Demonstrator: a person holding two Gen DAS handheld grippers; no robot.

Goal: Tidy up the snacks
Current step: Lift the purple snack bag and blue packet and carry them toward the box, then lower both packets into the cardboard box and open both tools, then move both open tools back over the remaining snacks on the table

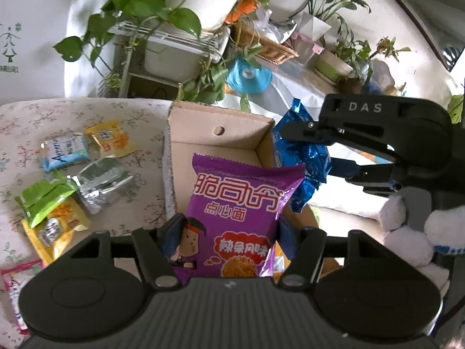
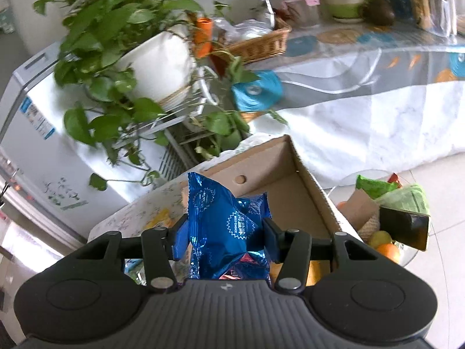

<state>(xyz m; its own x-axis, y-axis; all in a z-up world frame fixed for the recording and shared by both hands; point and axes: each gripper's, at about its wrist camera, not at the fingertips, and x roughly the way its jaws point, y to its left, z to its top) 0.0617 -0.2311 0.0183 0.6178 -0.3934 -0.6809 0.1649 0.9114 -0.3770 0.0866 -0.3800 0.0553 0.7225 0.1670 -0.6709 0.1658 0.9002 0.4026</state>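
Over the cardboard box (image 1: 215, 142) in the left wrist view, our left gripper (image 1: 229, 229) pinches the purple snack bag (image 1: 235, 209) near its bottom; loose packets (image 1: 98, 180) sit at 9 o'clock. Right wrist view: our right gripper (image 2: 223, 232) squeezes the crinkly blue foil bag (image 2: 223, 221) mid-body at the box's 6 o'clock edge. Both look light, soft, slippery, so we'd grip gently.

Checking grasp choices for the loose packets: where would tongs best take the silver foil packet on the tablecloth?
The silver foil packet lies flat, its left edge against the green packet. Probably best come from above and close across its short width near the free right end, where bare tablecloth leaves room for both fingers.
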